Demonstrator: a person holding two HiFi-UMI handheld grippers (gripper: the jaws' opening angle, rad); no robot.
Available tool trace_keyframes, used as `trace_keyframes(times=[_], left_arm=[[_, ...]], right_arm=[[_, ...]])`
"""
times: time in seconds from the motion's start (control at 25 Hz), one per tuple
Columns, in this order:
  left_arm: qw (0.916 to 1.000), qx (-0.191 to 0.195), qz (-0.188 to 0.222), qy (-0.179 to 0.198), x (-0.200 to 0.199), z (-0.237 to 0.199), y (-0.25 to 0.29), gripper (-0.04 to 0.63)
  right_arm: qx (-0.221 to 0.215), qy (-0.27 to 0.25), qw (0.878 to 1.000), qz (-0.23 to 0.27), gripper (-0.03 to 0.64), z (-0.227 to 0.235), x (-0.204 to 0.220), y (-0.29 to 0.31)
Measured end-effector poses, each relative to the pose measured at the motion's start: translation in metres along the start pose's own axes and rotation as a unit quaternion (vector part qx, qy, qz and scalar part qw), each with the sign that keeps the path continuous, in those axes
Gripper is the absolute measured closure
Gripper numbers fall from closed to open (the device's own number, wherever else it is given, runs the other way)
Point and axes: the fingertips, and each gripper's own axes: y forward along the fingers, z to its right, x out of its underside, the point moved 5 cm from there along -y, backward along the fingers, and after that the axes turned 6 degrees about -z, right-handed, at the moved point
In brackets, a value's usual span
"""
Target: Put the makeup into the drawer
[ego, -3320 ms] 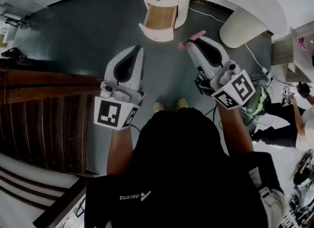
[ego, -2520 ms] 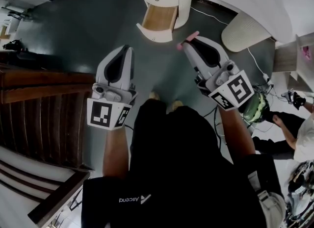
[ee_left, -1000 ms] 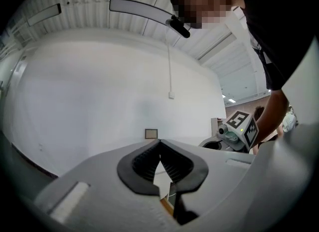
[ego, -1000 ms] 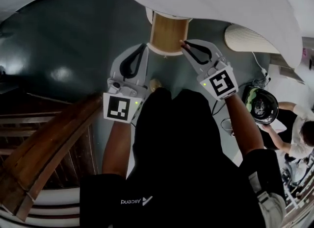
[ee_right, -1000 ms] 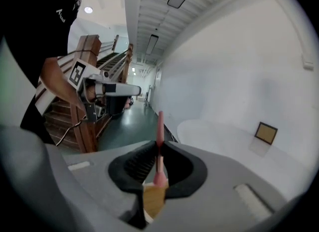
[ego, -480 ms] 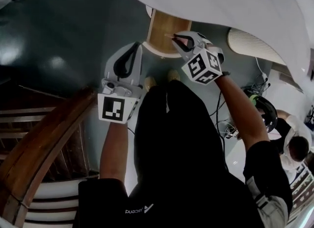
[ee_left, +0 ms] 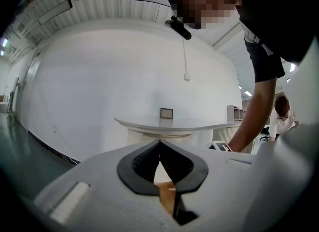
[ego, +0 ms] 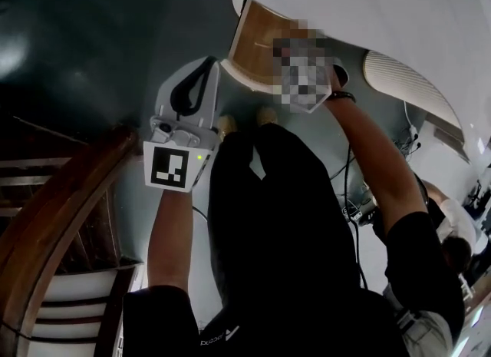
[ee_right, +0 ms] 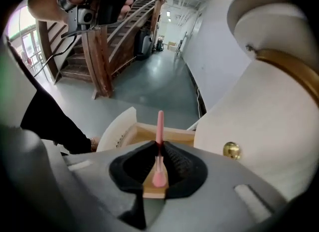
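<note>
The right hand-held gripper (ee_right: 158,148) pinches a pink makeup stick (ee_right: 159,123) over the open drawer (ee_right: 176,132), the left hand-held gripper (ee_left: 160,143) pressed together and empty; released crooked, the stick may tip over the rim onto the floor (ee_right: 149,81).

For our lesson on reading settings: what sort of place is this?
Probably a large indoor hall or lobby: a dark wooden staircase, a glossy grey-green floor and a curved white desk with an open wooden drawer.
</note>
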Motion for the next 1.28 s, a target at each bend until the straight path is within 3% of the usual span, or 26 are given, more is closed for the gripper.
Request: trace_keyframes(times=[0.56,1.04,1.28], left_arm=[[0.9999,-0.007,-0.012,0.000,0.073,-0.036,0.030,0.584],[0.9997,-0.018,-0.017,0.000,0.105,-0.051,0.028,0.584],[0.9997,-0.017,-0.019,0.004,0.114,-0.058,0.032,0.584]], right_arm=[[-0.051,-0.080,0.991,-0.096,0.565,-0.005,0.023,0.132],[-0.078,-0.137,0.977,-0.146,0.565,-0.014,0.035,0.205],[-0.085,-0.136,0.976,-0.148,0.565,-0.014,0.038,0.225]])
